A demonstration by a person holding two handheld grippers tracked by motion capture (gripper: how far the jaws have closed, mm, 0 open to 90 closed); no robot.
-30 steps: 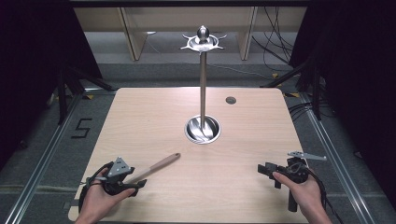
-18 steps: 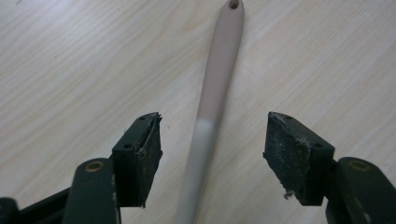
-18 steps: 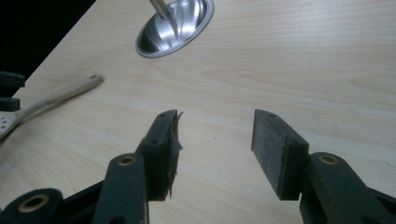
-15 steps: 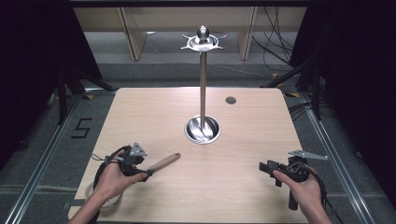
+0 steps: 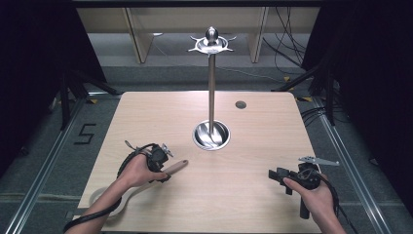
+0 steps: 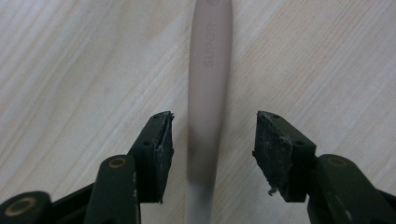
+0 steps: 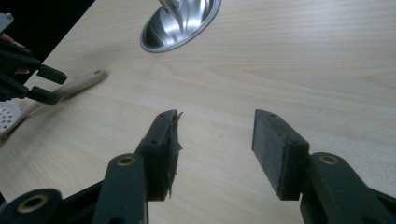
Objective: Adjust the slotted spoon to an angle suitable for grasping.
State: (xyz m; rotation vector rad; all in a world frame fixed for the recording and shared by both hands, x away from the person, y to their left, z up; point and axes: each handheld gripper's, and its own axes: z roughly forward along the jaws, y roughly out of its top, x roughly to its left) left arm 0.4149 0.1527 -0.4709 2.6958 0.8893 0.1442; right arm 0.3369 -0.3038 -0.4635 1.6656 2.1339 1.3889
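A utensil with a beige handle (image 5: pixel 176 166) and a pale slotted head (image 5: pixel 103 196) lies on the wooden table (image 5: pixel 160 117) at the front left. My left gripper (image 5: pixel 162 174) points down over the handle (image 6: pixel 208 70). Its jaws have just been closing and stand on either side of the handle with a gap on each side (image 6: pixel 212 140). My right gripper (image 5: pixel 278 178) rests at the front right, open with nothing but bare table between its pads (image 7: pixel 215 135). In the right gripper view, the handle (image 7: pixel 81 83) and the left gripper (image 7: pixel 44 84) appear at the left.
A tall metal stand (image 5: pixel 211 92) rises from a round steel base (image 5: pixel 211 135) at the table's middle, with a hooked crown (image 5: pixel 211 43) on top. A small dark disc (image 5: pixel 240 104) sits behind it to the right. The base (image 7: pixel 180 21) lies ahead of my right gripper.
My left hand has moved right and away along the utensil to its handle, and its jaws have narrowed. The utensil and the right gripper have stayed put.
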